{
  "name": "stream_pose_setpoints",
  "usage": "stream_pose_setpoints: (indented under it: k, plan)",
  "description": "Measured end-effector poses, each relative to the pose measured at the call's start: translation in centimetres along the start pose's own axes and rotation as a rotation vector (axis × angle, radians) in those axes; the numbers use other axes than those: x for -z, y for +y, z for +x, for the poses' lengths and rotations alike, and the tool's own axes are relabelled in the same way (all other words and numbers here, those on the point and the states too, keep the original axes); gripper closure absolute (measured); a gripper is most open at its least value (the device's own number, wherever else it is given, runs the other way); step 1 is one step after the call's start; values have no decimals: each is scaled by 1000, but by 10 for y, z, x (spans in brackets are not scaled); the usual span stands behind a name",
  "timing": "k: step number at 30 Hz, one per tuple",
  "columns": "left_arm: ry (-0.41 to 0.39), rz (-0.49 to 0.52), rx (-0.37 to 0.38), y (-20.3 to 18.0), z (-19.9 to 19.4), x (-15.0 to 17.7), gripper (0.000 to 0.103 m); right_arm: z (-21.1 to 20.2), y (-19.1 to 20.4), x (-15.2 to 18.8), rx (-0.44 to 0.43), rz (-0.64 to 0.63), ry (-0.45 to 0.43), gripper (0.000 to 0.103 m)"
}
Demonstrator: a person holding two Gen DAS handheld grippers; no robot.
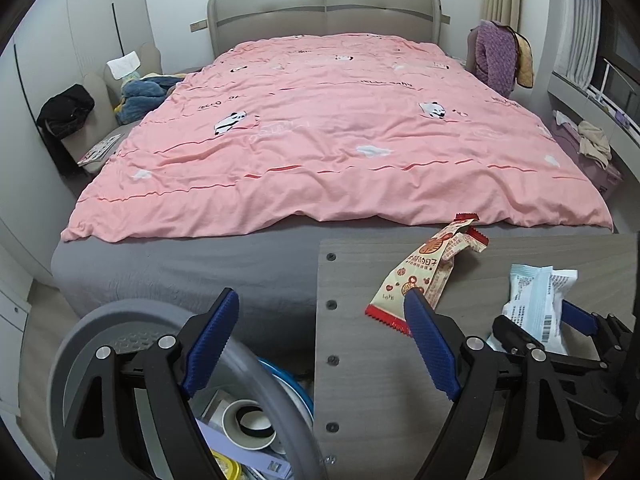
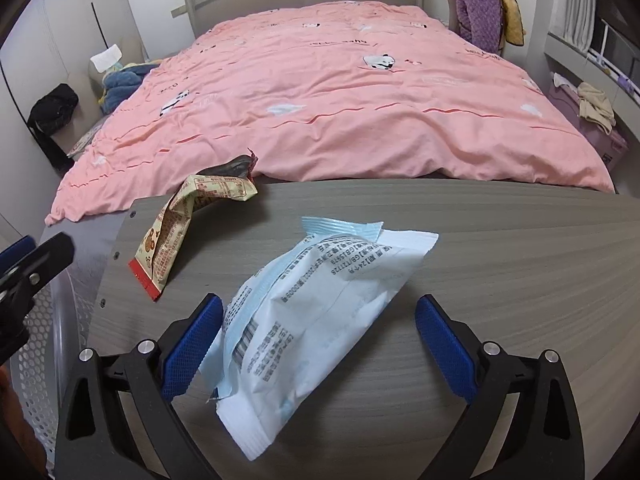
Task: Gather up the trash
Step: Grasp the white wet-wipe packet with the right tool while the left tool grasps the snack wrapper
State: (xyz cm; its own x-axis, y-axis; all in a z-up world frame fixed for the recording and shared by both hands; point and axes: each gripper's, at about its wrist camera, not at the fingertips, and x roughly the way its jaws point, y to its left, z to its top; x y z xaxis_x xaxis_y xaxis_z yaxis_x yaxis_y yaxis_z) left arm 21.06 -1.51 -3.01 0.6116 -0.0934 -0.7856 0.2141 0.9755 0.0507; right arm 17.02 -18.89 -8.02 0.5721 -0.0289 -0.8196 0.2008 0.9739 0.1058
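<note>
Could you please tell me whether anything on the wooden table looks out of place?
Two empty snack wrappers lie crumpled on the table: a beige-and-red wrapper near its left edge and a white-and-blue wrapper in the middle.

Pink panda-print duvet [image 1: 340,128]; pale-blue-and-white wrapper [image 2: 320,312]; cream-red wrapper [image 1: 424,276]; grey woodgrain table [image 2: 500,280].

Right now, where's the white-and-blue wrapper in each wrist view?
Left wrist: white-and-blue wrapper at right edge, on the grey table, beside the right gripper.
Right wrist: lower centre, between that gripper's open fingers.
Shared landmark: beige-and-red wrapper, left of it.
</note>
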Motion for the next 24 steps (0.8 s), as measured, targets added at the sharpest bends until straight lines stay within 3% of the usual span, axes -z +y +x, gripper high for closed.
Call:
stream_pose_setpoints:
  k: [5,7,13,24]
  plan:
    - [12,7,32,-5,8,-4,22,-4,-9,-3,-52,4,-11,50]
    - [21,4,48,-6,10,-5,22,-6,-14,-2,-85,4,-13,56]
    - [40,18,83,-15,18,-9,22,-18,-28,1,-146,-3,-43,58]
    - [82,129,136,-51,46,-27,22,-46,-68,10,-193,30,-82,58]
